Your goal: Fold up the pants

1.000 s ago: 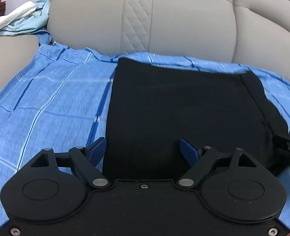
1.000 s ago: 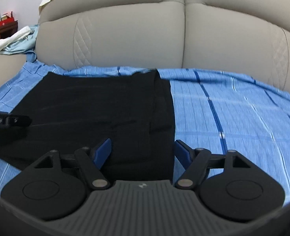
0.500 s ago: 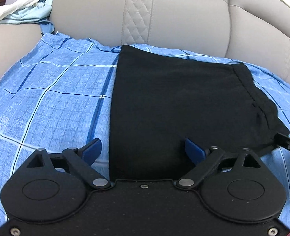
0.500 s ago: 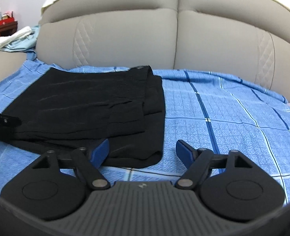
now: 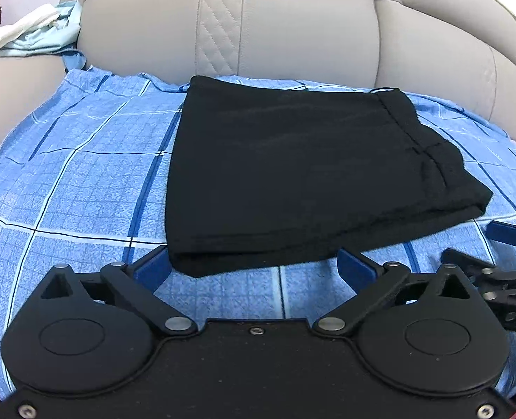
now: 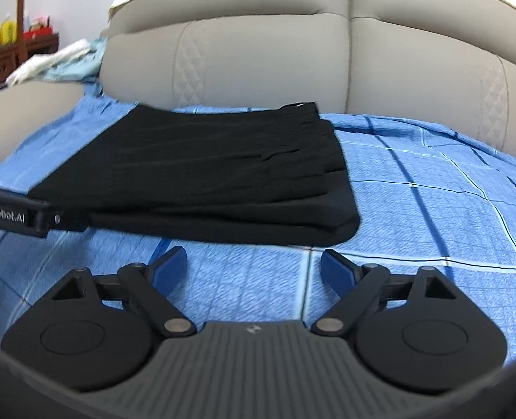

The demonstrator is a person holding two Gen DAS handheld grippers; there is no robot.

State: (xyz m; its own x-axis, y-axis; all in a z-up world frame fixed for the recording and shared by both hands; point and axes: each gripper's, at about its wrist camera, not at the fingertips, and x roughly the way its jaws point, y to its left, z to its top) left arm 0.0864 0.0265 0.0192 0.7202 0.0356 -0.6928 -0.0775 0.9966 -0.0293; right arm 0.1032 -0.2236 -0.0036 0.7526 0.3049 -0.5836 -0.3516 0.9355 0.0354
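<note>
The black pants (image 5: 292, 174) lie folded into a flat rectangle on the blue checked sheet (image 5: 83, 181); they also show in the right wrist view (image 6: 216, 174). My left gripper (image 5: 254, 267) is open and empty, just short of the pants' near edge. My right gripper (image 6: 254, 267) is open and empty, a little back from the near edge, over bare sheet. The right gripper's fingertips (image 5: 506, 235) show at the right edge of the left wrist view. The left gripper's body (image 6: 20, 214) shows at the left of the right wrist view.
The sheet covers a beige sofa seat, with the padded backrest (image 5: 292, 28) right behind the pants. A white and pale blue pile of cloth (image 5: 30, 35) lies on the left armrest. A wooden shelf (image 6: 9, 52) stands far left.
Both grippers have pulled back toward me from the pants. Their open jaws were over the near edge of the cloth and now stand off it, with bare sheet showing in front.
</note>
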